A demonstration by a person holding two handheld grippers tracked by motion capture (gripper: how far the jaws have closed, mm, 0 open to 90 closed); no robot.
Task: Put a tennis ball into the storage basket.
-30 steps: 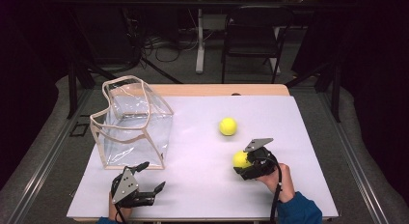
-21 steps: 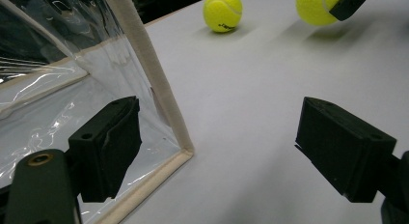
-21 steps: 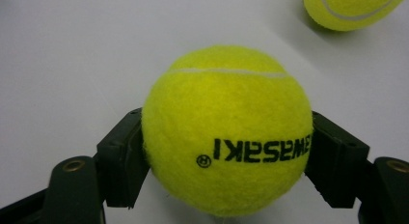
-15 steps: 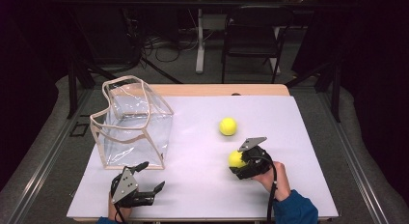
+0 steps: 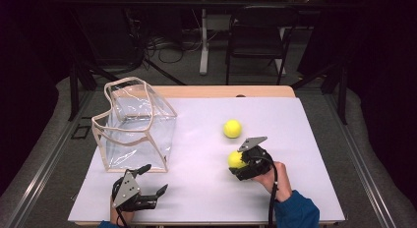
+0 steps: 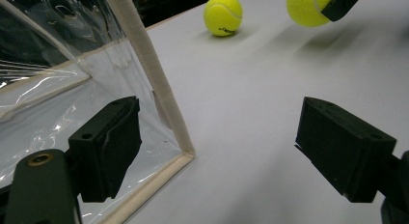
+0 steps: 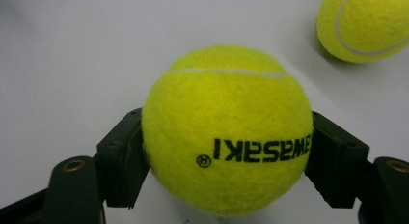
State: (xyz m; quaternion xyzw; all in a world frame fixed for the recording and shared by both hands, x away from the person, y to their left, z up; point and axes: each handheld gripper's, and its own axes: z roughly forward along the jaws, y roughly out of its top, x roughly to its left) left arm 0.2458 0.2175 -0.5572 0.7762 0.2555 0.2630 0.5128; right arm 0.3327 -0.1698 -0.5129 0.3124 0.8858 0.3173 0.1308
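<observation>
My right gripper (image 5: 238, 163) is shut on a yellow tennis ball (image 5: 235, 159) at the table's right middle. In the right gripper view its jaws (image 7: 226, 159) press both sides of that ball (image 7: 226, 122). A second tennis ball (image 5: 232, 128) lies on the white tabletop just beyond it, at the upper right (image 7: 364, 23) in the right gripper view. My left gripper (image 5: 153, 180) is open at the front left with nothing between its jaws. It points at the near corner of a clear plastic bag (image 5: 135, 125) with beige trim. In the left gripper view (image 6: 224, 151) the bag's edge (image 6: 154, 89) stands between the jaws' lines.
The white tabletop (image 5: 305, 139) stretches open between the bag and the balls. The bag stands upright with its mouth open at the top. A dark chair (image 5: 255, 36) and stand legs are beyond the table's far edge. A sleeve (image 5: 295, 213) enters at the bottom right.
My right gripper has shifted slightly left with the tennis ball held in it. The left gripper, the bag and the loose ball have stayed put.
</observation>
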